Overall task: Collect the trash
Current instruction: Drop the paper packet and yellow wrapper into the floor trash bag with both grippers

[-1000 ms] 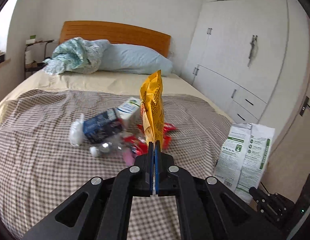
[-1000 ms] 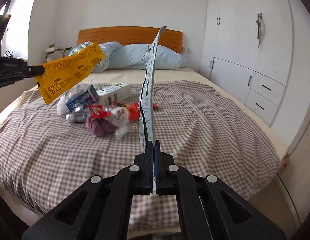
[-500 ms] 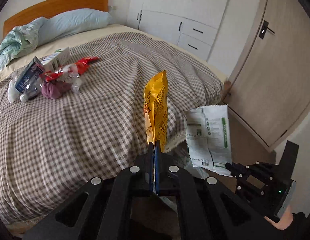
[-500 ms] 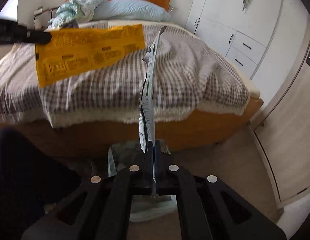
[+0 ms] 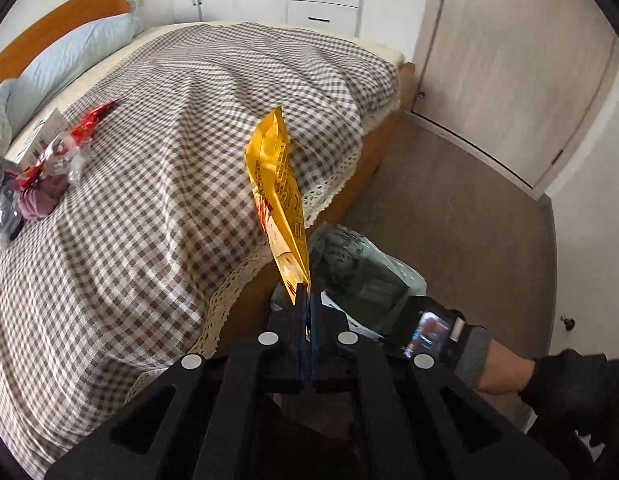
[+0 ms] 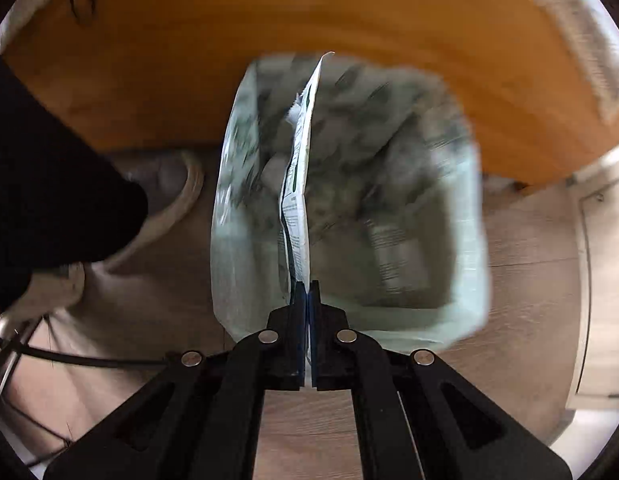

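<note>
Black hand-held gripper (image 5: 307, 296), silver round screws, blue pads (image 5: 315, 320); second hand-held gripper (image 6: 307, 292) alike; grey knit glove (image 5: 475, 350), black sleeve (image 5: 569, 380).

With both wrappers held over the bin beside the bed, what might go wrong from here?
1. The white wrapper stands edge-on above the lined bin; on release it may catch on the rim.
2. The yellow wrapper in the left hand-held gripper hangs partly over the bed, so letting go now may miss the bin.

Trash bag (image 6: 465, 240) on floor (image 5: 461, 216) beside bed (image 5: 157, 168).
Litter pile (image 5: 41, 176) on bed; wrapper (image 6: 299, 184) over bag mouth.
</note>
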The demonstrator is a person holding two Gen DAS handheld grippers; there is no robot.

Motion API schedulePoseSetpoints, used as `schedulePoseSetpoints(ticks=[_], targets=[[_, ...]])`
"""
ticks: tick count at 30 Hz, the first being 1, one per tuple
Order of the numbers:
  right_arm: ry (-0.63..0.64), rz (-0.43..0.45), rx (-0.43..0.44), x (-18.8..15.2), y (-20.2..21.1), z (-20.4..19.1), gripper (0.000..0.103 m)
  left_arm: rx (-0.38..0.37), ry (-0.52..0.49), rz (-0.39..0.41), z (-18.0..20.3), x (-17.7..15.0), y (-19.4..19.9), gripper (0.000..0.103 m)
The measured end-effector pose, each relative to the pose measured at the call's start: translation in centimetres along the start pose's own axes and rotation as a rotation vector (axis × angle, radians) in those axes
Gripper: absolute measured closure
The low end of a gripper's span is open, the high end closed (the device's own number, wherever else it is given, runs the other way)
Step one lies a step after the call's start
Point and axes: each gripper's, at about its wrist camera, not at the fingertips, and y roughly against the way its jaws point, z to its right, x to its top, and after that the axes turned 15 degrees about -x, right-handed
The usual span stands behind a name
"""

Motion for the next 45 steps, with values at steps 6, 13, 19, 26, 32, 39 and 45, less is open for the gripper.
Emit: schedulePoseSetpoints(ticks=[6,13,19,26,32,39,45], targets=[[-0.031,-0.047,0.111,-0.3,-3.3,-0.7,0.097,-0.021,-0.085,-0.114,1.2,0.5,-2.1,0.103],[-0.163,0.017,0.193,-2.1,-1.8,1.5,0.048,-0.044,-0.114,-0.173,2.5,0.7,-4.3,0.103],[-0.412,0.101,0.184,-4.9,2.4,7.2,0.048,-0.083,-0.091,-0.209,3.3,0.3,-5.3,0.103],[-0.584,0.137,0.108,-7.7,5.8,12.3,0.048,-0.207,0.093,-0.286,3.6,-1.1,-6.1,0.103],[-0.659,0.123,0.112,-9.3,5.5,14.4,0.048,-0.163,0.369,-0.387,1.0,-2.9,-11.1,0.103],[-0.700,0.121,0.128,-11.2,5.4,14.8,0.048,-0.070,0.618,-0.501,-2.2,-3.8,-19.4,0.103],[-0.708,0.133,0.128,-12.5,4.9,14.1,0.048,0.048,0.786,-0.553,-3.5,-5.8,-26.0,0.103]])
